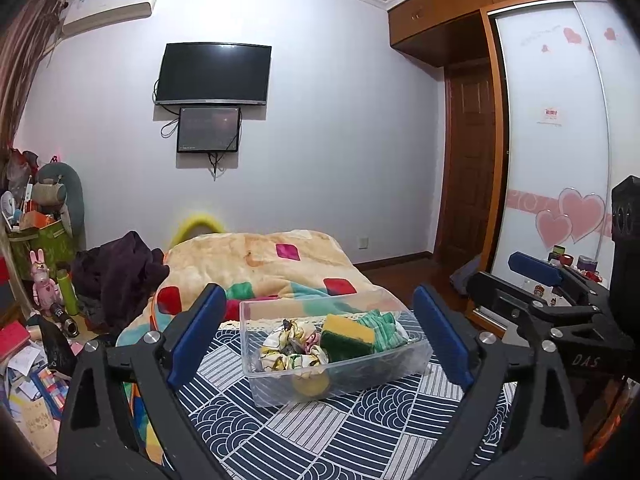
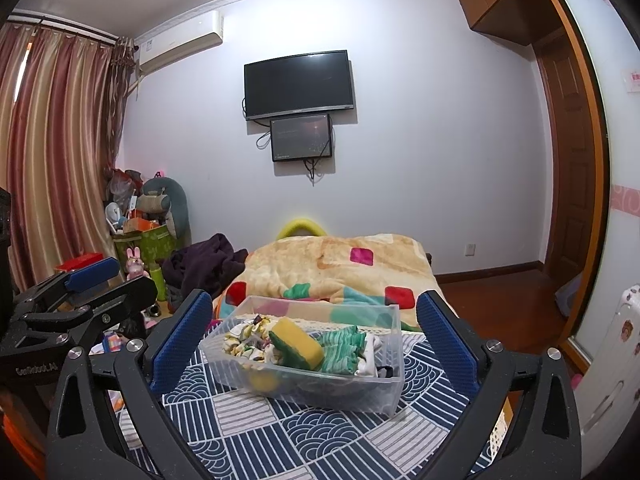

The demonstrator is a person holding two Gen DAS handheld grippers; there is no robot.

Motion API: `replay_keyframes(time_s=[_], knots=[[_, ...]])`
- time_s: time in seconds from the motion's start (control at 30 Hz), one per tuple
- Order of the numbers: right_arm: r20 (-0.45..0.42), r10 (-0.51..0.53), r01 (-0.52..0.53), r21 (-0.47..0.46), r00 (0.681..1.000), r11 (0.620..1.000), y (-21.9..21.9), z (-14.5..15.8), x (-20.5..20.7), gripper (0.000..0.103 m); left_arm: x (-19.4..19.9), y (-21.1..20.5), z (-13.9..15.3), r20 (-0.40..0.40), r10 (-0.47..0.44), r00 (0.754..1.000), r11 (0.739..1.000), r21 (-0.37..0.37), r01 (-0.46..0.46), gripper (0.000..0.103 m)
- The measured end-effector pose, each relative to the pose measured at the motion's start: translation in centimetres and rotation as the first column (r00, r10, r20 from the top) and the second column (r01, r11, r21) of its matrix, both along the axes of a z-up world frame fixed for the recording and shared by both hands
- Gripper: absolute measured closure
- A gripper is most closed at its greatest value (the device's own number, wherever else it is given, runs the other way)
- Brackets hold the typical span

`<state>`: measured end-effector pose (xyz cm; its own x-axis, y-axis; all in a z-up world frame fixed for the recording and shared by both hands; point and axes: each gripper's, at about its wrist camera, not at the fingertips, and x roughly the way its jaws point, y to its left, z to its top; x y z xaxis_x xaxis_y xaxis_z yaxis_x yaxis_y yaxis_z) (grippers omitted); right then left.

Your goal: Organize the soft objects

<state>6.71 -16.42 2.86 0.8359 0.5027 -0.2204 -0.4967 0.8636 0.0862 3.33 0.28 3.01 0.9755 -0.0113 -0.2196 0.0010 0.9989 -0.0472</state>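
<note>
A clear plastic bin [image 1: 416, 354] [image 2: 384, 388] stands on a blue-and-white patterned cloth [image 1: 340, 432] [image 2: 320, 436]. In it lie a yellow-and-green sponge [image 1: 348, 338] [image 2: 298, 344], a green striped cloth [image 1: 384, 330] [image 2: 342, 346] and a floral scrunchie [image 1: 288, 344] [image 2: 246, 340]. My left gripper [image 1: 320, 336] is open and empty, its blue pads either side of the bin and short of it. My right gripper [image 2: 314, 340] is open and empty, also framing the bin. Each gripper shows at the edge of the other's view [image 1: 536, 276] [image 2: 90, 276].
Beyond the bin lies a beige blanket with coloured patches [image 1: 260, 264] [image 2: 340, 268] and a dark garment [image 1: 116, 272] [image 2: 204, 264]. Cluttered boxes and toys fill the left side [image 1: 36, 240] [image 2: 140, 232]. A wardrobe and a door [image 1: 468, 184] stand at the right.
</note>
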Motion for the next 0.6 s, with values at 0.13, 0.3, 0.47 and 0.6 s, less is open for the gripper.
replay_keyframes(time_s=[0.13, 0.3, 0.47, 0.6], knots=[[0.001, -0.001, 0.001, 0.002, 1.000, 1.000, -0.02, 0.09, -0.09, 0.001, -0.04, 0.03, -0.01, 0.001, -0.003, 1.000, 1.000, -0.005, 0.003, 0.006], [0.001, -0.001, 0.001, 0.003, 1.000, 1.000, -0.07, 0.11, -0.15, 0.001, -0.20, 0.09, 0.15, 0.008, 0.002, 1.000, 1.000, -0.001, -0.002, 0.004], [0.000, 0.003, -0.003, 0.006, 1.000, 1.000, -0.12, 0.13, -0.25, 0.001, -0.24, 0.01, 0.21, 0.008, 0.002, 1.000, 1.000, -0.001, -0.002, 0.003], [-0.001, 0.001, -0.001, 0.006, 1.000, 1.000, -0.11, 0.30, -0.28, 0.000, -0.21, 0.03, 0.22, 0.008, 0.000, 1.000, 1.000, -0.005, 0.000, 0.001]])
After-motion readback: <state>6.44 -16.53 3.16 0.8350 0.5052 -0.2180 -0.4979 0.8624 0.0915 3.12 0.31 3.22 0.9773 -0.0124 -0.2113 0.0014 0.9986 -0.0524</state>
